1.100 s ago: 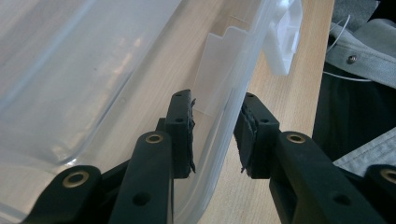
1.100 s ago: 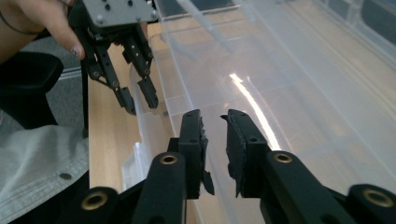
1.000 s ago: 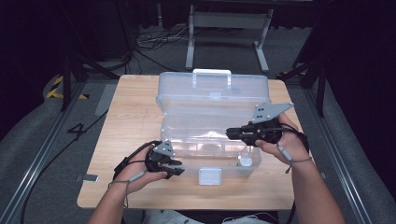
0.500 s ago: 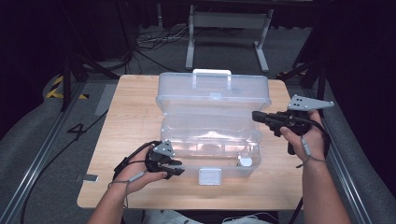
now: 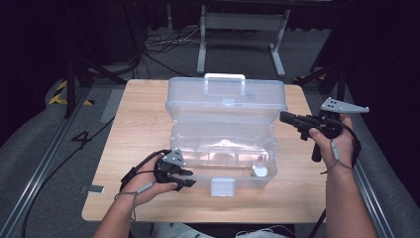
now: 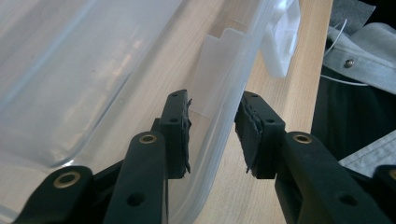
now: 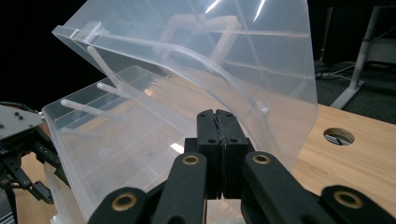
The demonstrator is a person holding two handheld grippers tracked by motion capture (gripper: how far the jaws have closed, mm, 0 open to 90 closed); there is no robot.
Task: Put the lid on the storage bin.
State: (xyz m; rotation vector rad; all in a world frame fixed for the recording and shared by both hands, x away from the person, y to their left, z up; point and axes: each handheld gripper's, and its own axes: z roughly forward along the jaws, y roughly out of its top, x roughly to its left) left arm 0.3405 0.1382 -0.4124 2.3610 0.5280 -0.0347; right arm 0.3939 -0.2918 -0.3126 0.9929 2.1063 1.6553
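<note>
Plastic box (image 5: 225,134), clear and lidded, sits mid-worktop (image 5: 133,124) with its lid raised and leaning back. Against the earlier frames, the right tool (image 5: 286,118) has drawn away from the box interior to the box's right side, its jaws pressed together on nothing. The left tool (image 6: 212,128) stays at the box's front-left corner; its jaws have just been opening and now straddle the front wall without the pads pressing it. Near the box's front-right corner lies a small round white object (image 5: 260,171). Judged from this, the lid-opening seems finished and both tools are letting go.
</note>
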